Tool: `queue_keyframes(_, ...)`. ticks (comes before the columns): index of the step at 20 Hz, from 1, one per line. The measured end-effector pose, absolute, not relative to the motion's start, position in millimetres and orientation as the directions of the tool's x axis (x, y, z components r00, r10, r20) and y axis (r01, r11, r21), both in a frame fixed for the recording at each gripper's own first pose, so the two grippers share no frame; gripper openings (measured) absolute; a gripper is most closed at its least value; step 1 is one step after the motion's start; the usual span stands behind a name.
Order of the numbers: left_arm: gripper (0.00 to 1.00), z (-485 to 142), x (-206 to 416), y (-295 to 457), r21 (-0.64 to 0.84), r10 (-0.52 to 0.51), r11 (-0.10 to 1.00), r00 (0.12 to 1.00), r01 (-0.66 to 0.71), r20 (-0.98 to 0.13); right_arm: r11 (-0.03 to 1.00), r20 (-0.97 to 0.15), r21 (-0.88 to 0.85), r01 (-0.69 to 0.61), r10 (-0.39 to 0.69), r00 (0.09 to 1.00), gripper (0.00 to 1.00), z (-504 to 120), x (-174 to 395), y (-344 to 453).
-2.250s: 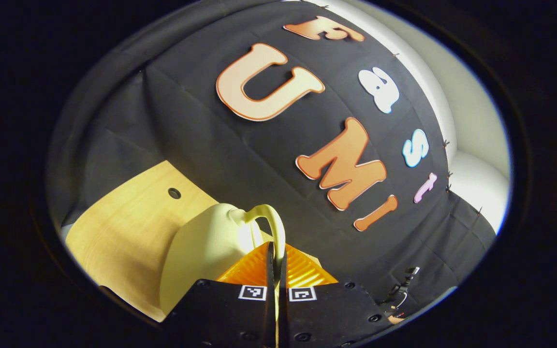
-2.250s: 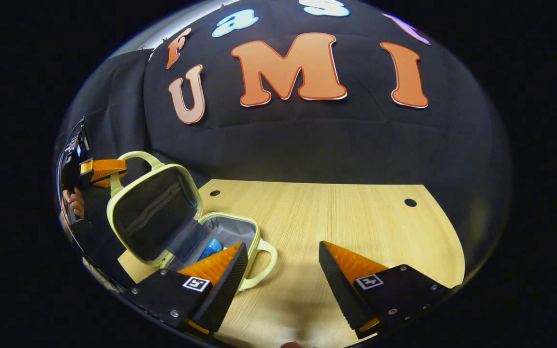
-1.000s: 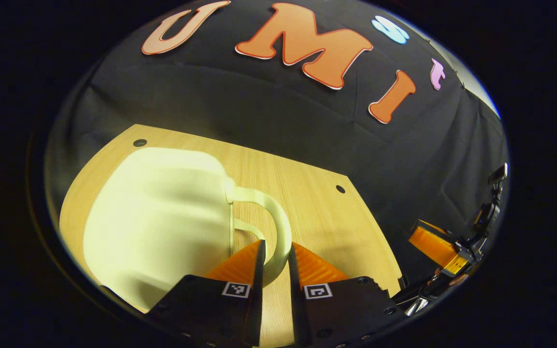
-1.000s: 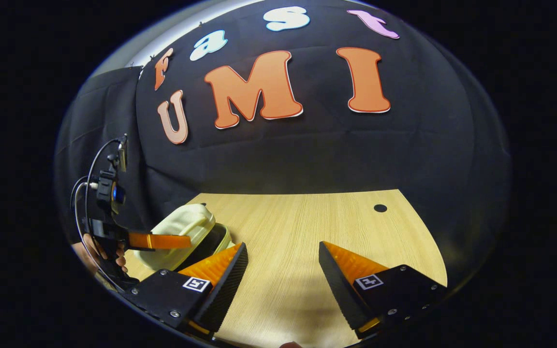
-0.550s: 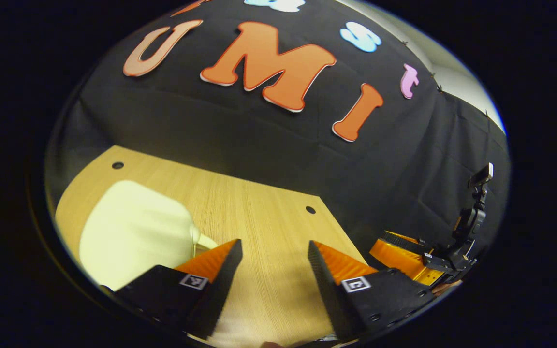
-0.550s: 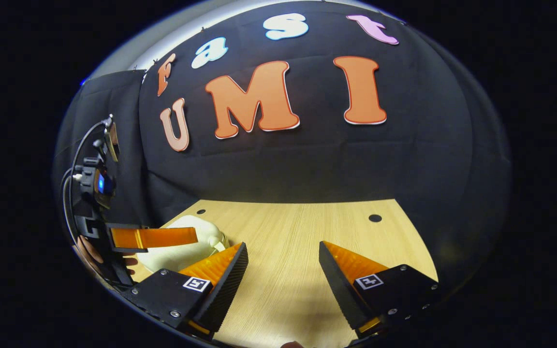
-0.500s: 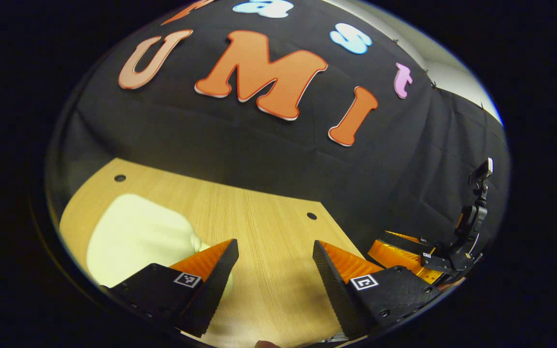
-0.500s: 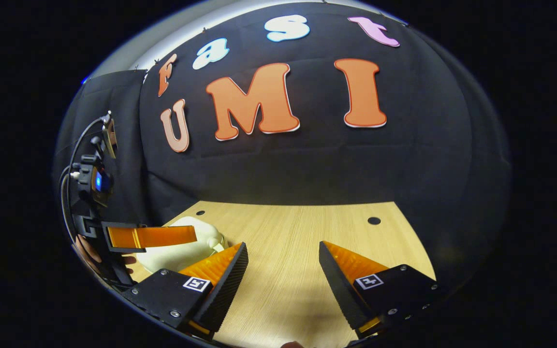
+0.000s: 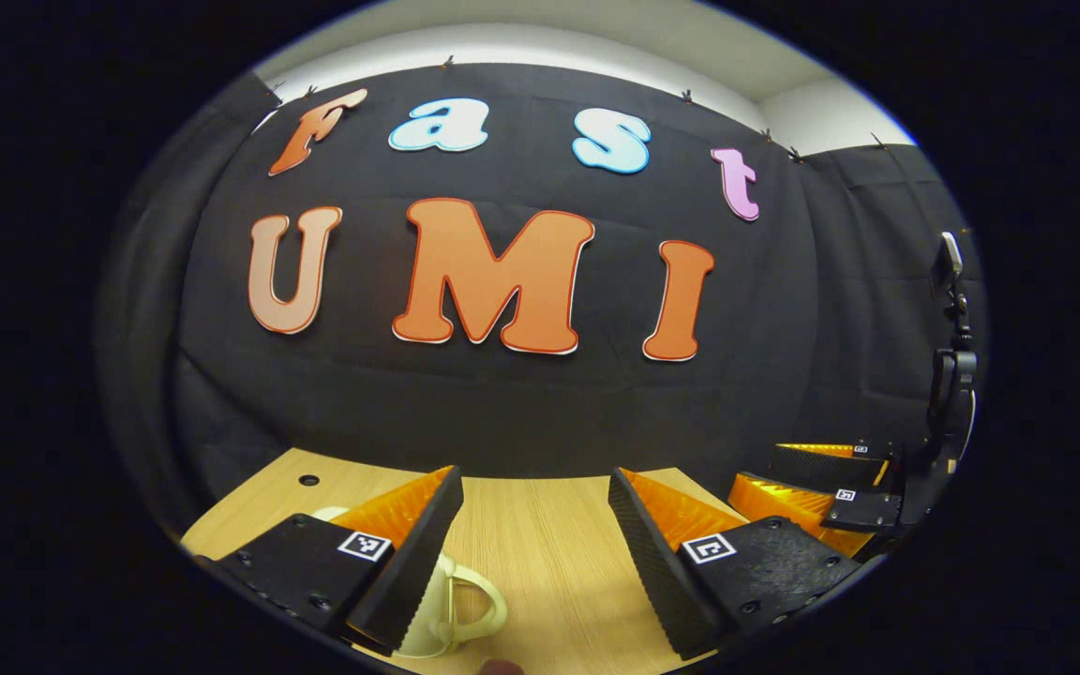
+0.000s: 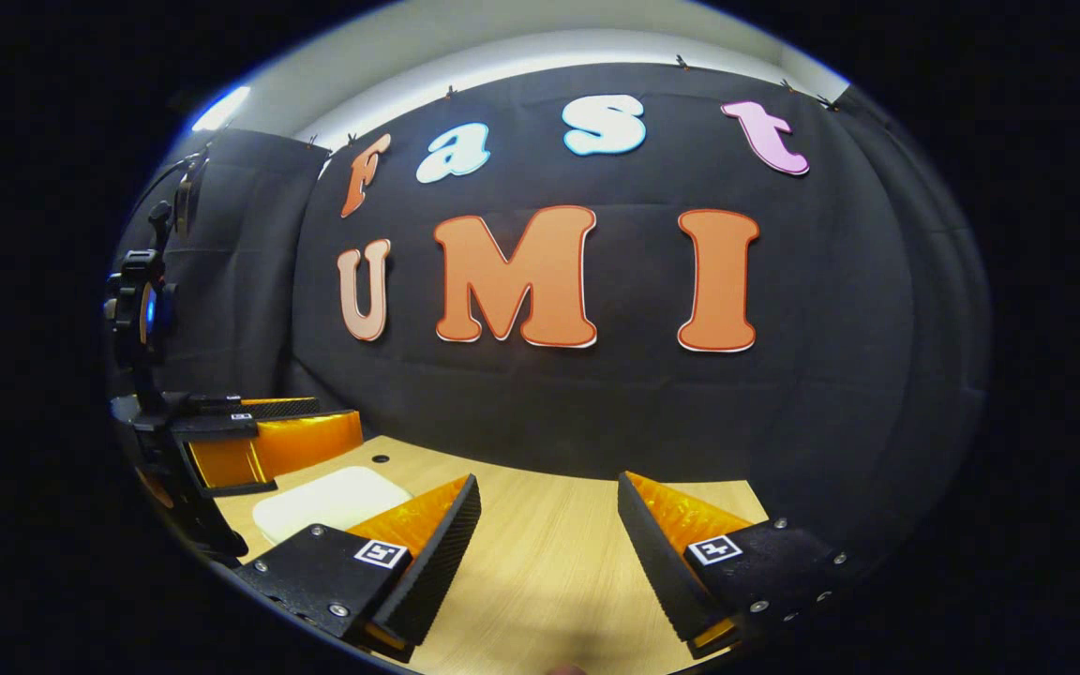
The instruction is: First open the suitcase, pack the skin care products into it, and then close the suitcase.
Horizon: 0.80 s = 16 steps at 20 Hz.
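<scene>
Presently: left gripper (image 9: 535, 487), jaws wide apart, empty; a second ago they pinched the suitcase handle. Right gripper (image 10: 547, 492), jaws wide apart, empty, as before. Suitcase (image 10: 329, 502), pale yellow, lid closed where two seconds ago it stood open, flat on the wooden table (image 9: 540, 562); handle (image 9: 474, 609) beside the left gripper's near finger. Booth wall behind.
</scene>
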<state>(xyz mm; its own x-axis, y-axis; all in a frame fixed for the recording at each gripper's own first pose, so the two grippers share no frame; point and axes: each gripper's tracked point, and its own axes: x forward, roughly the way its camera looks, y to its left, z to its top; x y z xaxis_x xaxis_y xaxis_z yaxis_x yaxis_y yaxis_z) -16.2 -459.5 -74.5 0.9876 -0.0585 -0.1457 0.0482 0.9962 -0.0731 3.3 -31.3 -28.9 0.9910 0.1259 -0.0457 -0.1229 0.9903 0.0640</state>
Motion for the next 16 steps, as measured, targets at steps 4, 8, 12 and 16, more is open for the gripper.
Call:
queue_keyframes(4, 0.97, -57.2, -23.7, -453.3, -0.054, -0.037, 0.998, 0.999, 0.035, -0.031, 0.990, -0.020, 0.053, -0.129, 0.130, 0.991, 0.93, -24.1, -0.6, -31.2)
queue_keyframes(8, 0.94, -57.7, -23.8, -456.0, 0.064, -0.016, 0.998, 0.999, 0.018, -0.035, 0.988, -0.022, 0.071, -0.138, 0.140, 0.990, 0.93, -26.5, -4.3, -31.3)
queue_keyframes(12, 0.94, -57.0, -26.2, -454.9, 0.031, -0.007, 0.999, 0.999, 0.008, -0.033, 0.987, 0.022, 0.068, -0.148, 0.147, 0.989, 0.93, -16.7, -8.6, -30.7)
queue_keyframes(16, 0.94, -54.1, -28.8, -452.9, 0.033, 0.027, 0.999, 0.999, -0.026, -0.021, 0.983, 0.028, 0.060, -0.172, 0.171, 0.985, 0.93, -17.9, -14.3, -24.5)
